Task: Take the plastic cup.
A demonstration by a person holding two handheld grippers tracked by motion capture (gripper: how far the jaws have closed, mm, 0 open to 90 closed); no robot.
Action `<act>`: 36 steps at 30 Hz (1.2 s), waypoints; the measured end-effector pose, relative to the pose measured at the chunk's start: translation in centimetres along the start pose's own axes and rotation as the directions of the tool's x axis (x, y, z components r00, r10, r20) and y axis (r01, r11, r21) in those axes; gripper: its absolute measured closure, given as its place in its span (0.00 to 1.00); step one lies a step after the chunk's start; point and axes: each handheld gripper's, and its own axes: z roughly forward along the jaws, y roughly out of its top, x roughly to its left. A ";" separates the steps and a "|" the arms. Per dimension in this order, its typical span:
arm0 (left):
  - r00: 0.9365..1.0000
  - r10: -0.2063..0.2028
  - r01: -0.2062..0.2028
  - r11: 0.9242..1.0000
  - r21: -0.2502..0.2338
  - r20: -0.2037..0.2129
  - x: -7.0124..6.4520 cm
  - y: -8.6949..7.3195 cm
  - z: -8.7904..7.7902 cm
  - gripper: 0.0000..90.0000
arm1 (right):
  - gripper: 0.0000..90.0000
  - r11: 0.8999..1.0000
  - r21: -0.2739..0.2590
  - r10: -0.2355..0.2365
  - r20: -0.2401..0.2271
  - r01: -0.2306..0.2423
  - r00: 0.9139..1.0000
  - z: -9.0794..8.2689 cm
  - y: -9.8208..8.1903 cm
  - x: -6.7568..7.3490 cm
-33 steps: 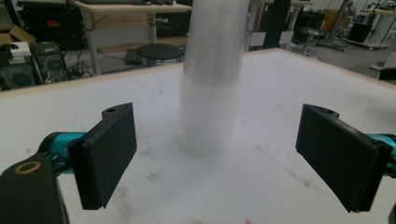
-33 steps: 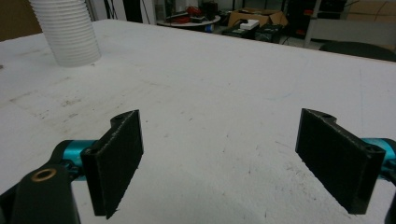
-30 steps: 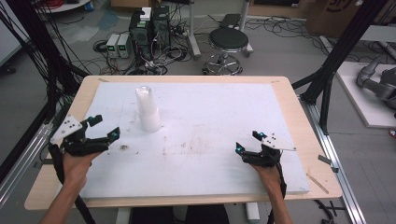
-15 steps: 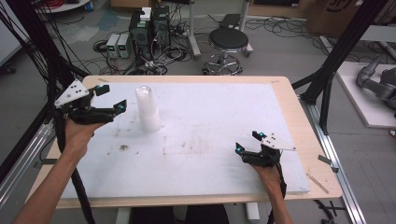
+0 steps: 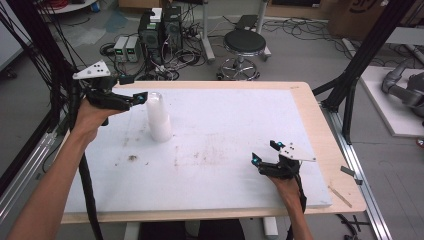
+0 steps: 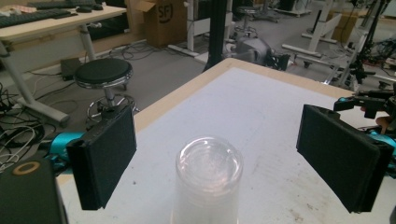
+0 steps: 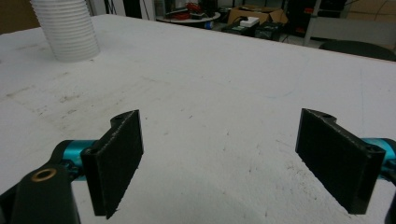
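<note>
Reaching to the far left, the left gripper (image 5: 134,93) hangs wide open by the upside-down white plastic cup stack (image 5: 158,116). Near right, the right gripper (image 5: 265,156) rests wide open.

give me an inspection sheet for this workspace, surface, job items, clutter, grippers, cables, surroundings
Surface: white board on a wooden table, with brown smudges.
Job's things: upside-down stack of white cups, standing at far left.
Clutter: nothing seen on the board.
Grippers: left gripper open, raised beside the top of the stack, not touching; right gripper open, low over the board at near right.
Cables: black cable trails from the left gripper.
Surroundings: stool, electronics boxes, floor wiring.
</note>
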 end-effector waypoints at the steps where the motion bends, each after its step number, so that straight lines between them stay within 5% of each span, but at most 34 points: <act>1: 1.000 -0.002 0.001 1.000 0.012 0.006 0.3 0.0 0.4 0.13 | 0.17 1.000 0.002 0.002 -0.001 -0.002 1.000 0.0 0.0 0.0; 8: 1.000 0.031 -0.031 0.990 0.138 0.005 0.5 -0.1 2.3 0.13 | 0.17 1.000 0.003 0.004 -0.001 -0.004 1.000 0.0 0.0 0.0; 15: 0.998 0.062 -0.066 0.949 0.308 0.021 0.3 -0.9 4.6 0.13 | 0.17 1.000 0.001 0.004 -0.001 -0.004 1.000 0.0 0.0 0.0; 20: 0.998 0.056 -0.057 0.942 0.332 0.013 0.4 -1.1 5.4 0.14 | 0.17 1.000 0.007 0.003 0.001 -0.003 1.000 0.0 0.0 0.0; 24: 0.998 0.056 -0.057 0.926 0.374 0.013 0.4 -1.4 5.9 0.15 | 0.17 1.000 0.009 -0.001 0.004 0.001 1.000 0.1 0.0 0.0; 29: 0.999 0.043 -0.046 0.921 0.387 0.018 0.2 -1.5 6.4 0.17 | 0.17 1.000 0.007 0.008 0.003 -0.008 1.000 0.1 0.0 0.0; 33: 0.999 0.040 -0.041 0.906 0.420 0.012 0.3 -1.8 7.0 0.18 | 0.17 1.000 0.007 0.008 0.007 -0.008 1.000 0.0 0.0 0.0; 36: 1.000 0.020 -0.021 0.911 0.411 0.006 0.3 -2.1 7.1 0.20 | 0.17 1.000 0.004 0.004 0.007 -0.004 1.000 0.1 0.0 0.0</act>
